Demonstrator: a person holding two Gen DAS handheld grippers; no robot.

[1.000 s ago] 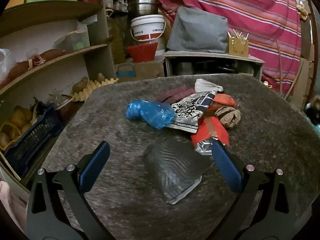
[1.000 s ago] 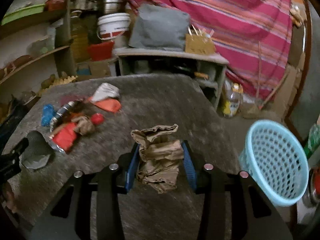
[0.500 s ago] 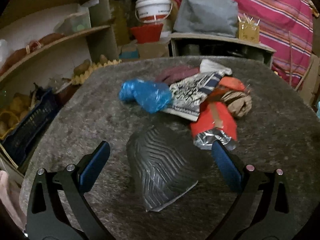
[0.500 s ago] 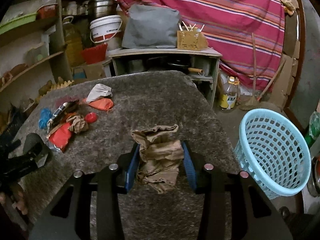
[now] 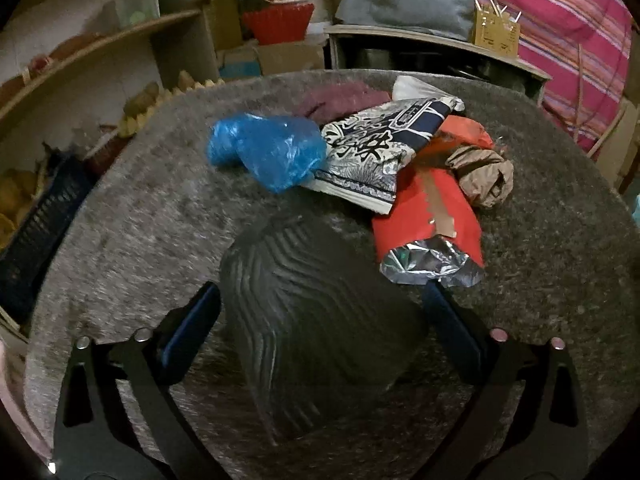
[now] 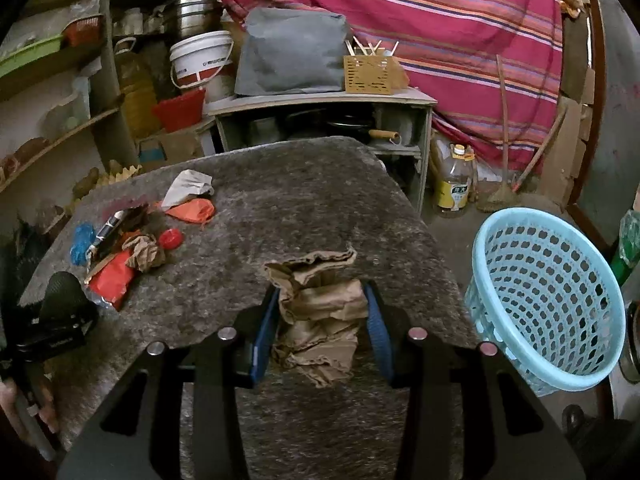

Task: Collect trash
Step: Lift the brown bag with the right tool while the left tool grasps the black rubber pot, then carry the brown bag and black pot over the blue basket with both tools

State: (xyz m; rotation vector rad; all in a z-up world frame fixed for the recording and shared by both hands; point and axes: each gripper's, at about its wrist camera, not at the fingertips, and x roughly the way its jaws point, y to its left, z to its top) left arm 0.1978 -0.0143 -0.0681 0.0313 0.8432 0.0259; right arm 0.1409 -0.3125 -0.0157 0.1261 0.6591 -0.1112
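The crumpled brown paper bag (image 6: 320, 312) is pinched between the right hand-held gripper (image 6: 320, 332) pads above the desk (image 6: 304, 200). Carry it right and release only over the blue basket (image 6: 548, 300) (apparently empty). The left hand-held gripper (image 5: 320, 320) gapes wide around a ribbed black piece (image 5: 312, 320), not yet closed on it.

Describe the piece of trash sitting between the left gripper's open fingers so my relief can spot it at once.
On the grey carpeted table, find the heap of wrappers led by a red foil-lined packet. Nearer the camera than that heap, between the wide-open fingers of the left gripper, lies a dark ridged piece. Its wavy raised grooves and dull black surface set it apart from the colourful wrappers.
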